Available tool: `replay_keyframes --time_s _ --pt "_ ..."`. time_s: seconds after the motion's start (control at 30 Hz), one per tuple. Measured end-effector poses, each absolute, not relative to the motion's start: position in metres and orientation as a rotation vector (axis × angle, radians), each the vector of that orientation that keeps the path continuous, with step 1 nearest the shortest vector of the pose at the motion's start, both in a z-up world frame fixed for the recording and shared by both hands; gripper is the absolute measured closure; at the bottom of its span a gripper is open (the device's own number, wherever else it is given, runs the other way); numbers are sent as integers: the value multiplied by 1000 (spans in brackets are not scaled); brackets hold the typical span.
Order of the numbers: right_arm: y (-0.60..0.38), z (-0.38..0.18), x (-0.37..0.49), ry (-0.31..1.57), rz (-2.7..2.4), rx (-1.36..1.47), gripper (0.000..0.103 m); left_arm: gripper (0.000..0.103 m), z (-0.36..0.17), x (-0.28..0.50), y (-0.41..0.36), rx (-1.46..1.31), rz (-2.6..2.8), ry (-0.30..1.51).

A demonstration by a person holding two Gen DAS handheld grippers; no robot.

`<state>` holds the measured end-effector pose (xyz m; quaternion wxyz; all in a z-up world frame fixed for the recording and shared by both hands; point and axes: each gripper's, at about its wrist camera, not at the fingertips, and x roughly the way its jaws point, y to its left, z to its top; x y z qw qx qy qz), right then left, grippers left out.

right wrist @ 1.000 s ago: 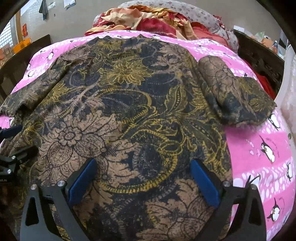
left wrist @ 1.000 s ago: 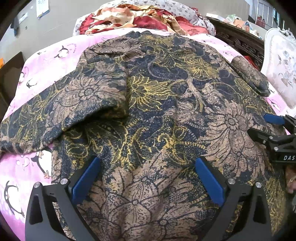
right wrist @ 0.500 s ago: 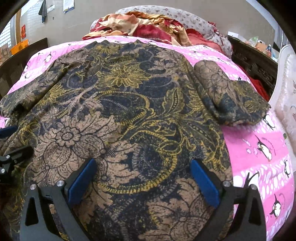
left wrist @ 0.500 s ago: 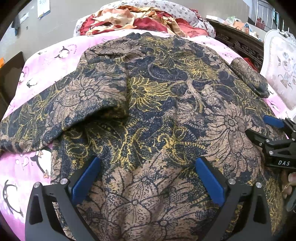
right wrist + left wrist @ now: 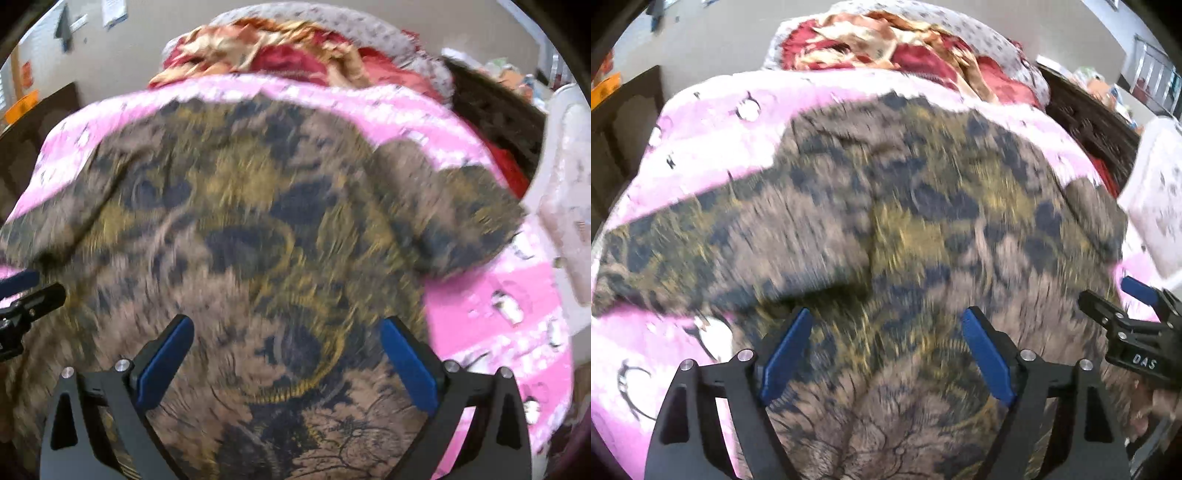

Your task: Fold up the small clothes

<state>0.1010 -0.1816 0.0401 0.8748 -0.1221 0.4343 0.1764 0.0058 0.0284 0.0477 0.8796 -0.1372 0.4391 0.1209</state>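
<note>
A dark batik shirt (image 5: 916, 229) with brown and gold flowers lies spread on a pink penguin bedsheet (image 5: 701, 122), sleeves out to both sides. It also fills the right wrist view (image 5: 258, 240). My left gripper (image 5: 886, 332) is open over the shirt's lower left part, blue pads wide apart. My right gripper (image 5: 288, 343) is open over the lower right part. The right gripper also shows at the right edge of the left wrist view (image 5: 1123, 306). Both views are motion-blurred.
A heap of red and cream bedding (image 5: 894, 40) lies at the head of the bed. A dark wooden bed frame (image 5: 1086, 118) and a white padded chair (image 5: 1160, 192) stand at the right. Dark furniture (image 5: 624, 122) is on the left.
Both grippers have pulled back and risen from the shirt, so more pink sheet shows around it. The views are now blurred. Both jaws stay open.
</note>
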Motion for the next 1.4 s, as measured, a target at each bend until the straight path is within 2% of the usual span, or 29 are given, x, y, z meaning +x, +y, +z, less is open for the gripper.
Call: replay_keyframes --time_s 0.2,0.4,0.6,0.93,1.03,1.4 --pt "-170 85 101 856 295 -233 0 36 81 -1 41 -326 296 799" --pt "-176 99 96 819 276 -221 0 36 83 -1 40 -342 302 848" --pt "-180 103 93 802 270 -219 0 34 80 -4 40 -383 310 861" --pt "-171 102 90 792 277 -243 0 24 76 -8 35 -284 383 861" --pt "-168 100 90 794 280 -250 0 16 73 -8 30 -258 386 868" --pt "-155 95 85 804 293 -283 0 16 68 -11 18 -230 361 860"
